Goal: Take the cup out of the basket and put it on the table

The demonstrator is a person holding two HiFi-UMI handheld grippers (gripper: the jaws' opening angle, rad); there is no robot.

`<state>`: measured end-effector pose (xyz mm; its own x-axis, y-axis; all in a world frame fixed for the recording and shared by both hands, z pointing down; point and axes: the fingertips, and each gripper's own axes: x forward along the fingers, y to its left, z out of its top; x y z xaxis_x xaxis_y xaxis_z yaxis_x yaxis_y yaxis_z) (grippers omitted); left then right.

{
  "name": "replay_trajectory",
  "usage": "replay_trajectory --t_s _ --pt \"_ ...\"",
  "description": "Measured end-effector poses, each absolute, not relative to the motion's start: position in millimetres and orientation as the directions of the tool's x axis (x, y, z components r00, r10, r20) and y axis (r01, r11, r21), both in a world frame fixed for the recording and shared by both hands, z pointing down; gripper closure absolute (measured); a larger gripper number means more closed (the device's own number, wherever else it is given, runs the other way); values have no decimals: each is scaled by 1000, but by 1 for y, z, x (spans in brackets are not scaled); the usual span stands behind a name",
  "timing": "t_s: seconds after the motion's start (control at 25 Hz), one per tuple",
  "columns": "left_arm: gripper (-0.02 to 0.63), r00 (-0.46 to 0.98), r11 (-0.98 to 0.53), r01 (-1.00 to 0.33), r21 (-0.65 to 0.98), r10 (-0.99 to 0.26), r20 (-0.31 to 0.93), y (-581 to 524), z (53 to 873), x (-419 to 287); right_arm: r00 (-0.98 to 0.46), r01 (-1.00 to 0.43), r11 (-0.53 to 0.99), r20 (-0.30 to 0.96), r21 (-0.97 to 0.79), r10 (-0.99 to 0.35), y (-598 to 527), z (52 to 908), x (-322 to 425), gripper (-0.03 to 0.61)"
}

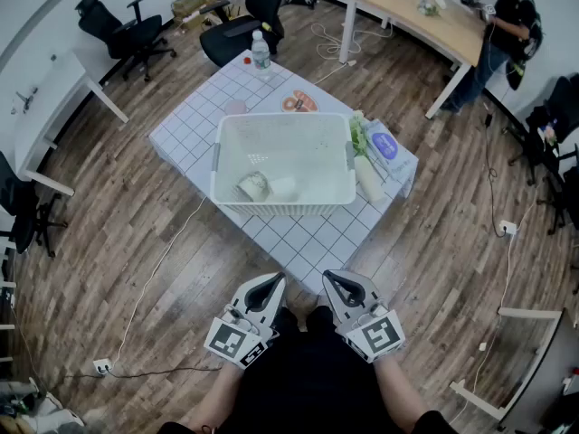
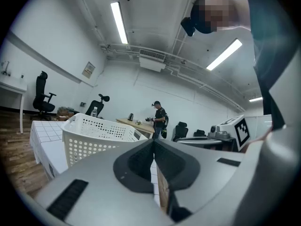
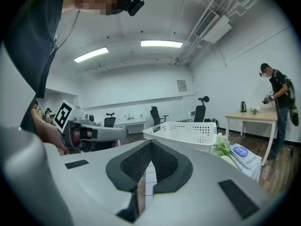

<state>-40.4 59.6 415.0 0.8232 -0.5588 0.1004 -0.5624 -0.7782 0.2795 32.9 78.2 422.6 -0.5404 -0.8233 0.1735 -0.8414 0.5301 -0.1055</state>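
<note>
The head view looks steeply down from above the left gripper (image 1: 269, 280) and right gripper (image 1: 336, 278). The desk (image 1: 185, 134) and white basket (image 1: 217, 165) lie ahead of both, well apart from them. Each gripper view sits low, about level with the desk top, and faces forward and slightly up along its own jaws. All three views share the basket and the standing person (image 1: 508, 16) far beyond. Each gripper view also catches the other gripper beside it.

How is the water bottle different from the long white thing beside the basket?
The water bottle stands upright; the long white thing lies flat. The water bottle is see-through, the white thing is not. The bottle is near the far corner of the table; the white thing lies beside the basket. Both are outside the basket.
</note>
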Motion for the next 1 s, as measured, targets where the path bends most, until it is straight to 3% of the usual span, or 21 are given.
replay_trajectory --t_s 0.6,1.0 --pt "607 836 -788 -547 281 -533 130 59 424 -36 -517 -856 501 249 -129 -819 72 435 41 554" --pt "607 845 -792 -532 299 -519 127 49 431 -33 -579 -815 546 268 -193 -770 55 443 29 551"
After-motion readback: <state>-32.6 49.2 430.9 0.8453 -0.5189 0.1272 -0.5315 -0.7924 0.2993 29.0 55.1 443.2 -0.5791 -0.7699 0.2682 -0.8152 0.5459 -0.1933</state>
